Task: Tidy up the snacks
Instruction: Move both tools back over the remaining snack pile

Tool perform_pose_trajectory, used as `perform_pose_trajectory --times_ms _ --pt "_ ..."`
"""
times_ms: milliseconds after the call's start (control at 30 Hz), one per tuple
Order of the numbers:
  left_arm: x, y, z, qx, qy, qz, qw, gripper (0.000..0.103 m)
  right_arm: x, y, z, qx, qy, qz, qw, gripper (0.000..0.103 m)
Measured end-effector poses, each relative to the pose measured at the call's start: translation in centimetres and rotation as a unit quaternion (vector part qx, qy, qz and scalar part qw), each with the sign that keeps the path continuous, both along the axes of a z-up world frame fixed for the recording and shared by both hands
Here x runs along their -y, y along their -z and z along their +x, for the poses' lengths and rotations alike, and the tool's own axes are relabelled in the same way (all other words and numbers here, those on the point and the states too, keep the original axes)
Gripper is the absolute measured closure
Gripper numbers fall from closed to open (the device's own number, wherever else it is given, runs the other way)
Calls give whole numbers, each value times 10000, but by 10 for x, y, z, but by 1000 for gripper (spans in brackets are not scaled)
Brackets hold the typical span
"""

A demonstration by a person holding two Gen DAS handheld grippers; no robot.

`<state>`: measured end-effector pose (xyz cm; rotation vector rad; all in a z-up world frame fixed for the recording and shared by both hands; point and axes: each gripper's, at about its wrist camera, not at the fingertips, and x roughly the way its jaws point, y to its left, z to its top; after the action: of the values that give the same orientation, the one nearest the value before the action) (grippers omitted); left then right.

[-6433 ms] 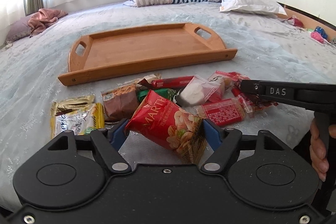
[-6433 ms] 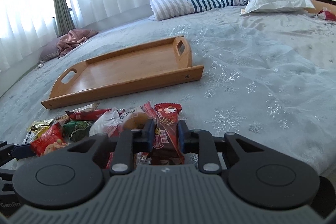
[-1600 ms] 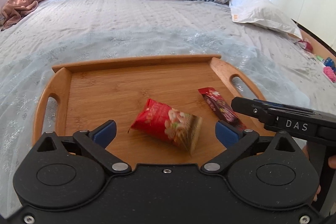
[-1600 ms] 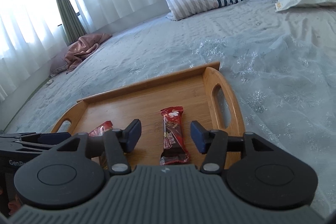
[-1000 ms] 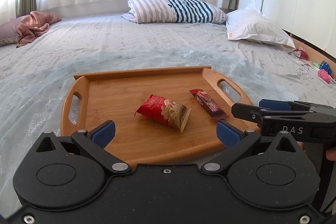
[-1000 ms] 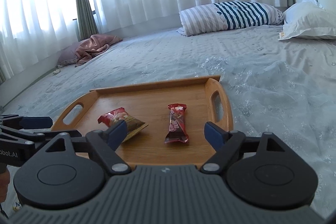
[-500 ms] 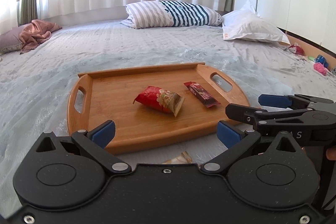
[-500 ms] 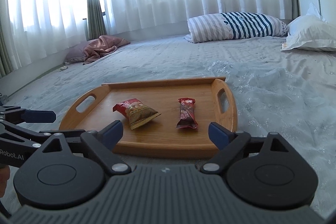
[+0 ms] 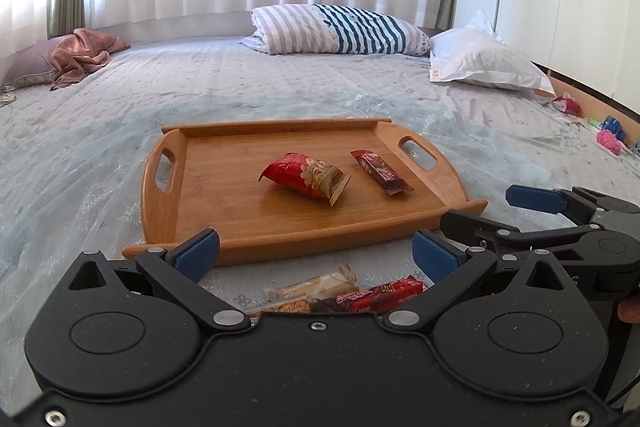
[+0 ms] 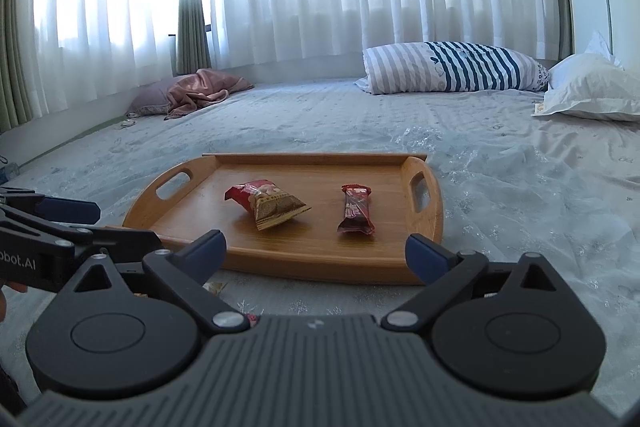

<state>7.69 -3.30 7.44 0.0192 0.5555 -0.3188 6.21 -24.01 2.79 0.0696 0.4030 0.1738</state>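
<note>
A wooden tray [image 9: 224, 227] [image 10: 320, 263] lies on the bed. On it rest a red nut packet [image 9: 306, 178] [image 10: 268, 203] and a dark red chocolate bar [image 9: 380, 173] [image 10: 355, 209], side by side and apart. My left gripper [image 9: 316, 253] is open and empty, just short of the tray's near rim. My right gripper [image 10: 316, 251] is also before the near rim; its jaws are still opening, with nothing between them. Below the left gripper, loose snacks show on the bedspread: a red wrapper [image 9: 380, 293] and a pale bar [image 9: 312, 285].
A striped pillow [image 9: 340, 29] and a white pillow [image 9: 484, 61] lie at the far side. A pink cloth [image 9: 80, 57] is at the far left. Small toys [image 9: 608, 137] sit along the right edge. White curtains hang behind the bed.
Both grippers have drawn back from the tray, which now looks smaller and farther. The loose snacks have come into the left wrist view. The right jaws have spread wider.
</note>
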Motion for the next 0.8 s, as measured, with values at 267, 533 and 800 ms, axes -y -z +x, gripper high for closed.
perform_pose_trajectory --times_ms 267,533,800 --pt "-5 8 -13 8 -201 -129 9997 0 1 11 -11 -43 67 -90 9999 1" --pt "-4 20 -19 88 -343 -59 9994 0 -1 23 -16 -104 161 -138 9997 1" --pt "-10 33 -26 51 -430 -166 9989 0 -6 35 -25 -192 184 -178 9995 1"
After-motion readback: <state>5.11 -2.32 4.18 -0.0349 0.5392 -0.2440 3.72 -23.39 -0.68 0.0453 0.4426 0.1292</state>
